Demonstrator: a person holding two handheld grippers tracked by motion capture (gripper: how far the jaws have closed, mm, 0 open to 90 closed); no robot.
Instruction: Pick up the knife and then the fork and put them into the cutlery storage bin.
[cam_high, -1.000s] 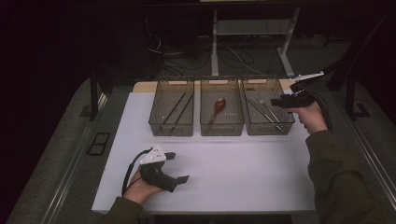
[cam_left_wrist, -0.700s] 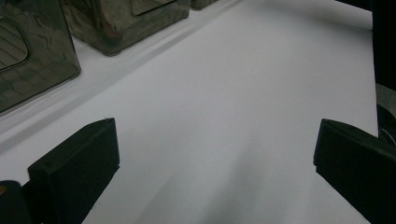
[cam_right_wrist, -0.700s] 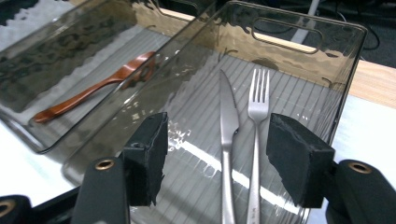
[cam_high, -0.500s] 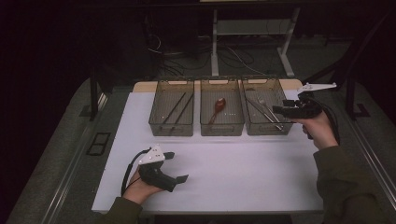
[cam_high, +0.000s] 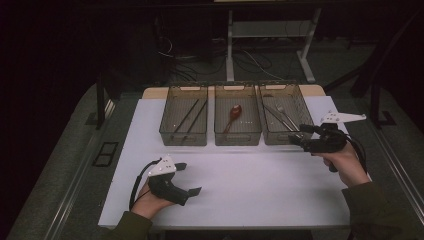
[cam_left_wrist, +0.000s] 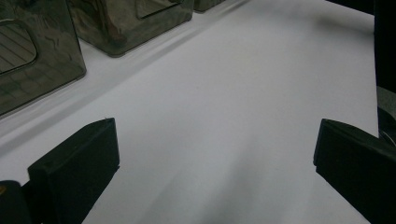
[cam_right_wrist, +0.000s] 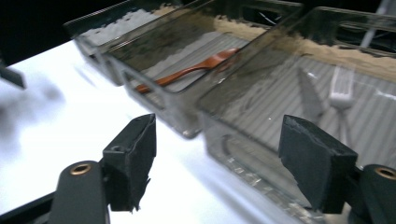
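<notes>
Three clear bins stand in a row on the white table top (cam_high: 250, 185). The left bin (cam_high: 183, 139) holds dark chopsticks (cam_high: 190, 115), the middle bin (cam_high: 237, 140) a reddish spoon (cam_high: 234, 114), and the right bin (cam_high: 278, 141) a fork (cam_right_wrist: 341, 88) and a knife (cam_right_wrist: 310, 95). My right gripper (cam_high: 298, 134) hovers at the right bin's near right corner and points left. Its jaws have just been opening and nothing is between them (cam_right_wrist: 222, 140). My left gripper (cam_high: 189, 177) rests on the table at the near left, open and empty (cam_left_wrist: 215, 144).
A wooden board edge (cam_high: 150, 92) shows behind the bins. Beyond the table are a desk frame (cam_high: 230, 50) and cables on the floor. Metal rails (cam_high: 75, 175) run along both sides of the table. The left gripper view shows bin walls (cam_left_wrist: 42, 60) at its upper left.
My right gripper has come from beside the right bin's far end toward the near side, to that bin's near corner, and its jaws stand wider. The left gripper has not moved.
</notes>
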